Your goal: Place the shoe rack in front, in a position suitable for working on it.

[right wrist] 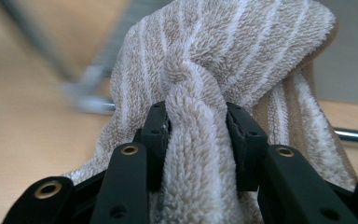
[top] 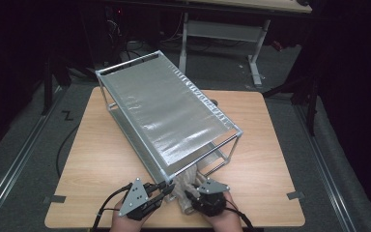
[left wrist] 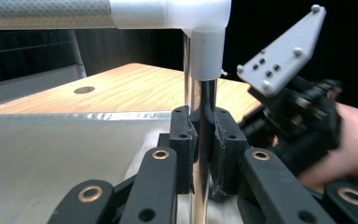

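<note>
A metal wire rack [top: 166,111] with a grey mesh top shelf stands slantwise on the wooden table [top: 92,154]. My left gripper [left wrist: 203,140] is shut on the rack's chrome corner post [left wrist: 200,93], just under the white corner joint; in the high view this gripper [top: 166,187] is at the rack's near corner. A beige towel with white stripes [right wrist: 223,56] hangs bunched in front of my right gripper [right wrist: 198,135], whose pads pinch a thick fold of it. From above, the towel [top: 186,186] lies at the rack's near end, between the two grippers, with the right gripper [top: 193,193] against it.
The rack's lower shelf [left wrist: 51,154] stretches away to the left of the held post. A chrome rail [right wrist: 354,135] runs behind the towel. A desk frame [top: 222,34] stands beyond the table, with dark floor around it. The table's near edge is close to both hands.
</note>
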`<state>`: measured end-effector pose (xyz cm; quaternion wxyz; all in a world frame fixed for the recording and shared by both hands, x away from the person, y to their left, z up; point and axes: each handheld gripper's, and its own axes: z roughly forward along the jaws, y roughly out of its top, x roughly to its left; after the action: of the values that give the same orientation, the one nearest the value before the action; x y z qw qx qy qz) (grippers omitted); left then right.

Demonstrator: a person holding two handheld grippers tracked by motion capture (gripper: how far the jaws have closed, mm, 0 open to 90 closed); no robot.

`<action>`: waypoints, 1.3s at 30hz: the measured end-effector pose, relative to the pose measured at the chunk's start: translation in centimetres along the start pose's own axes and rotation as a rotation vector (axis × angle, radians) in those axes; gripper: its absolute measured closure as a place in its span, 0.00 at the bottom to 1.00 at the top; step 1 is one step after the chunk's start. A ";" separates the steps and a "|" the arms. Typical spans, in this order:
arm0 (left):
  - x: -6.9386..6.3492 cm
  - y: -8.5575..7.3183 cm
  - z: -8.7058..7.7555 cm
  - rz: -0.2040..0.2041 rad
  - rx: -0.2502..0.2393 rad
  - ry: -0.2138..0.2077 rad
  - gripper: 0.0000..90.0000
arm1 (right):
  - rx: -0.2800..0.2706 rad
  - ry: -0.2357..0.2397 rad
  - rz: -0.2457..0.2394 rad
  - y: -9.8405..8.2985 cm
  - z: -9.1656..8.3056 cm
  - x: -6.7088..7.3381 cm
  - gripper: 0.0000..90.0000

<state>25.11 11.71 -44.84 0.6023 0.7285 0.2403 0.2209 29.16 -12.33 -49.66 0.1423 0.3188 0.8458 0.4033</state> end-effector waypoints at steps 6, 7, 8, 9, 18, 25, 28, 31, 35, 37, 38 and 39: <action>0.1 0.0 -0.1 -0.008 -0.001 0.001 0.90 | 0.013 0.025 -0.090 0.4 0.5 2.7 0.69; 0.1 0.0 -0.1 -0.006 0.000 0.003 0.90 | 0.012 0.028 -0.084 0.4 0.5 2.6 0.67; 0.1 0.0 -0.1 -0.007 0.000 0.003 0.90 | 0.012 0.030 -0.080 0.3 0.6 2.5 0.66; 0.1 0.0 -0.1 -0.007 0.000 0.003 0.90 | 0.013 0.026 -0.086 0.3 0.6 2.5 0.65; 0.1 0.0 -0.1 -0.003 0.004 -0.003 0.90 | 0.033 -0.067 -0.056 0.2 0.1 0.5 0.70; 0.1 0.0 -0.2 -0.003 0.005 -0.002 0.90 | 0.013 -0.169 0.057 -0.7 -0.8 -4.3 0.69; 0.1 0.0 -0.2 -0.003 0.007 -0.001 0.90 | 0.009 -0.227 0.112 -1.0 -1.2 -6.5 0.68; 0.1 0.0 -0.2 -0.003 0.009 0.000 0.90 | 0.010 -0.293 0.158 -1.2 -1.6 -8.5 0.68; 0.2 0.0 -0.1 0.000 0.006 0.000 0.90 | 0.006 -0.325 0.206 -1.5 -1.8 -10.3 0.67; 0.2 0.0 -0.1 0.003 0.004 0.000 0.90 | 0.007 -0.327 0.206 -1.4 -1.7 -10.3 0.66; 0.2 0.0 0.0 0.003 0.003 -0.001 0.90 | 0.013 -0.331 0.203 -1.4 -1.7 -10.2 0.65; 0.2 0.0 0.0 0.003 0.003 -0.002 0.90 | 0.014 -0.331 0.198 -1.3 -1.6 -10.2 0.64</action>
<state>25.28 11.84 -44.81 0.6012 0.7298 0.2392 0.2209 35.52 -20.63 -49.83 0.2367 0.4635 0.7783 0.3513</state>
